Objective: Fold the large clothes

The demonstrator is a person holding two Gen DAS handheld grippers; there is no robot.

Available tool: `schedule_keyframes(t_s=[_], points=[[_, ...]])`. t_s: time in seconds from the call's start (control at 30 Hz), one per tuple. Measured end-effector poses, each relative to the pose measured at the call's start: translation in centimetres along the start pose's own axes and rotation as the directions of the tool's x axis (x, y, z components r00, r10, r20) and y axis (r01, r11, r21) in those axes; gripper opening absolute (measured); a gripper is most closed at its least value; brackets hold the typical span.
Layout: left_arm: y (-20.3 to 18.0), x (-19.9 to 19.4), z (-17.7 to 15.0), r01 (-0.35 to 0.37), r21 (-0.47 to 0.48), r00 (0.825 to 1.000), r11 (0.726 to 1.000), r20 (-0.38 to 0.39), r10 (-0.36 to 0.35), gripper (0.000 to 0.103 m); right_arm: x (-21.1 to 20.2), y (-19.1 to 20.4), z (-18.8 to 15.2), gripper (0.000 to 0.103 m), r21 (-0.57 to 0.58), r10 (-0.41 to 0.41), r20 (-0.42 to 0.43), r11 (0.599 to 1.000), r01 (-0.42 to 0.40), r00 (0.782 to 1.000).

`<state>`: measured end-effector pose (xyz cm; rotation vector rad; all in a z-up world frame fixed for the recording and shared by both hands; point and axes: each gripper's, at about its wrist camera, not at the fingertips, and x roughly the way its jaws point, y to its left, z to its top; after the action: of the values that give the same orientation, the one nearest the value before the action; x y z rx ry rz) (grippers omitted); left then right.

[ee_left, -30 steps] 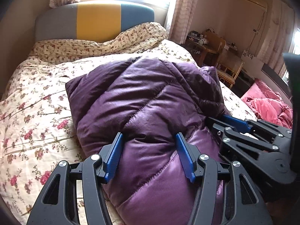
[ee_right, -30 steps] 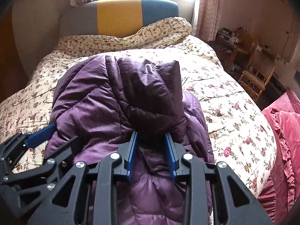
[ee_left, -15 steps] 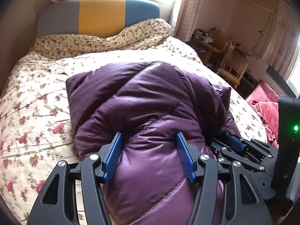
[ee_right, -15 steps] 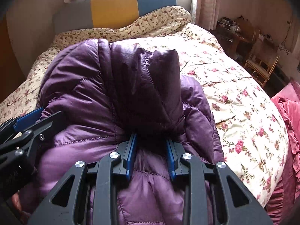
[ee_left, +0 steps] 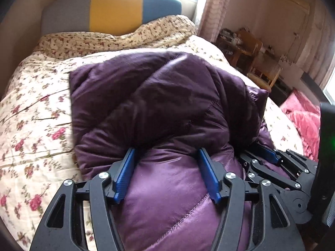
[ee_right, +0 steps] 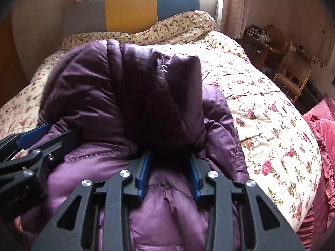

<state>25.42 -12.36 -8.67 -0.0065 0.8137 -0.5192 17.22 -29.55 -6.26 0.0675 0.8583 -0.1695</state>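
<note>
A purple quilted down jacket [ee_left: 150,104] lies on the floral bedspread [ee_left: 31,108], its near part raised into a thick fold. My left gripper [ee_left: 166,152] holds a wide bunch of that fold between its blue pads. My right gripper [ee_right: 169,156] is shut on a narrower bunch of the jacket [ee_right: 146,96] to the right. The two grippers sit side by side: the right one shows in the left wrist view [ee_left: 266,152], and the left one in the right wrist view [ee_right: 33,133]. The fingertips are buried under the fabric.
A headboard [ee_left: 113,10] in grey, yellow and blue stands at the far end, under a window. A wooden chair [ee_right: 293,79] and a cluttered desk [ee_left: 236,39] are right of the bed. Pink bedding [ee_right: 322,138] lies at the right edge.
Both grippers have lifted the held edge of the jacket and carried it forward toward the headboard. The raised fold now stands taller and covers more of the jacket behind it.
</note>
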Motion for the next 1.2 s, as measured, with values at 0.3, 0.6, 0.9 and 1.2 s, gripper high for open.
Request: schedule_keyframes(t_s=[0.3, 0.6, 0.9, 1.2], points=[[4.5, -4.6, -2.4, 0.015, -0.198, 0.999, 0.98, 0.036, -0.008, 0.081, -2.9, -2.7, -1.3, 0.089, 0.093, 0.032, -0.005, 0.995, -0.032, 0.999], [5.9, -2.7, -5.3, 0.175, -0.355, 0.98, 0.918, -0.024, -0.196, 0.086, -1.8, -3.9, -2.6, 0.079, 0.196, 0.169, -0.054, 0.968, -0.156, 0.984], [5.1, -2.8, -4.4, 0.258, -0.294, 0.963, 0.92, 0.0, -0.27, 0.049, -2.7, -1.1, -3.1, 0.041, 0.119, 0.197, -0.044, 0.974, -0.191, 0.979], [7.1, -6.6, -5.4, 0.256, -0.258, 0.966, 0.932, 0.048, -0.252, 0.044, -5.0, 3.0, -3.5, 0.028, 0.016, 0.231, -0.027, 0.973, -0.231, 0.972]])
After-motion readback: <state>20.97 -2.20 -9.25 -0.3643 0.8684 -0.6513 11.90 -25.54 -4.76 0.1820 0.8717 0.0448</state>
